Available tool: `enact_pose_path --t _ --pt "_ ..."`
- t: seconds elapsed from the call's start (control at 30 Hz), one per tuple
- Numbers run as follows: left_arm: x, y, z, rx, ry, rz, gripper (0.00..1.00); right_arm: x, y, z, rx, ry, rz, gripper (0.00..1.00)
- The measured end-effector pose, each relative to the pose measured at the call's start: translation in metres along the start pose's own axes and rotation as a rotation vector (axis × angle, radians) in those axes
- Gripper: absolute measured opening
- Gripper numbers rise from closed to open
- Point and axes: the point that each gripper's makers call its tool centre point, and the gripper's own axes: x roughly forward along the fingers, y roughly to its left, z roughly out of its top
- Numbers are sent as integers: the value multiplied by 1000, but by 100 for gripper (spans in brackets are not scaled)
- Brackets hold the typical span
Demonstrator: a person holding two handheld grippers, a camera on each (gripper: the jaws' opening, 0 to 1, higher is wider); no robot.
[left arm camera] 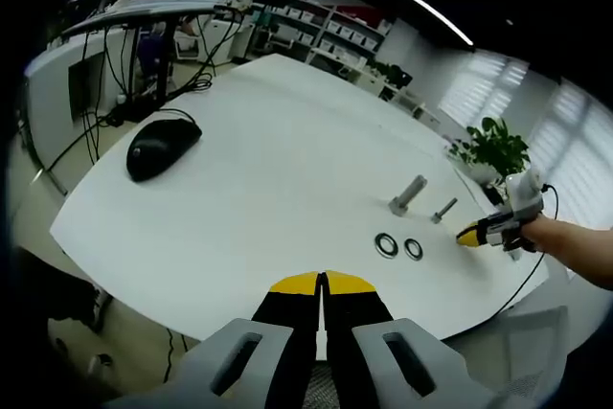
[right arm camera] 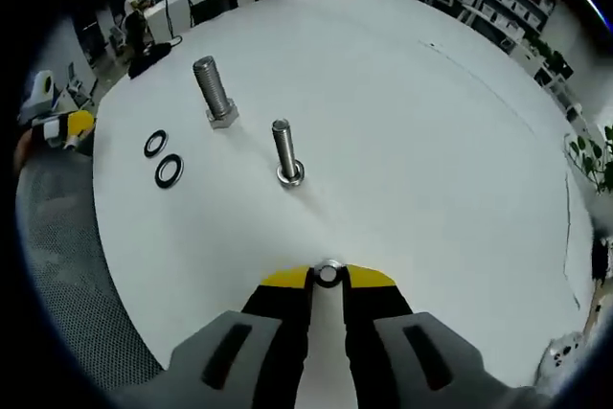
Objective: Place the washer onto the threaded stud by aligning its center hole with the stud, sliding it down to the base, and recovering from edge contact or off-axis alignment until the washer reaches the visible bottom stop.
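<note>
In the right gripper view my right gripper (right arm camera: 329,277) is shut on a small metal washer (right arm camera: 329,274), pinched on edge between the yellow tips. It hovers over the white table (right arm camera: 431,122), short of the thin threaded stud (right arm camera: 284,151), which stands upright on its head. A thicker bolt (right arm camera: 215,91) stands behind it to the left. Two dark washers (right arm camera: 155,144) (right arm camera: 169,171) lie flat left of the studs. In the left gripper view my left gripper (left arm camera: 321,281) is shut on nothing near the table edge. The thin stud (left arm camera: 443,210), the thick bolt (left arm camera: 407,195) and the right gripper (left arm camera: 471,235) appear ahead.
A black mouse (left arm camera: 163,146) lies at the table's far left with cables and a monitor behind it. A potted plant (left arm camera: 493,146) stands past the right corner. The left gripper (right arm camera: 65,127) shows beyond the table's left edge, over a mesh chair (right arm camera: 67,265).
</note>
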Motion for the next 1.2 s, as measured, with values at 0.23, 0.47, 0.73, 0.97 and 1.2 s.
enact_pose_path --t 0.23,0.47,0.73,0.97,1.2 --pt "-1 -1 0 -5 0 -5 0 -13 6 17 20 -87 -1 14" --pt "-1 -1 0 -6 0 -6 0 -22 13 30 6 -123 8 13" --pt "-1 -1 0 -9 1 -5 0 -31 18 53 -51 -153 15 13" --pt "0 0 0 -9 2 -5 0 -39 22 70 -65 -181 22 13" --pt "-1 -1 0 -10 0 -6 0 -39 28 79 -101 -169 40 13"
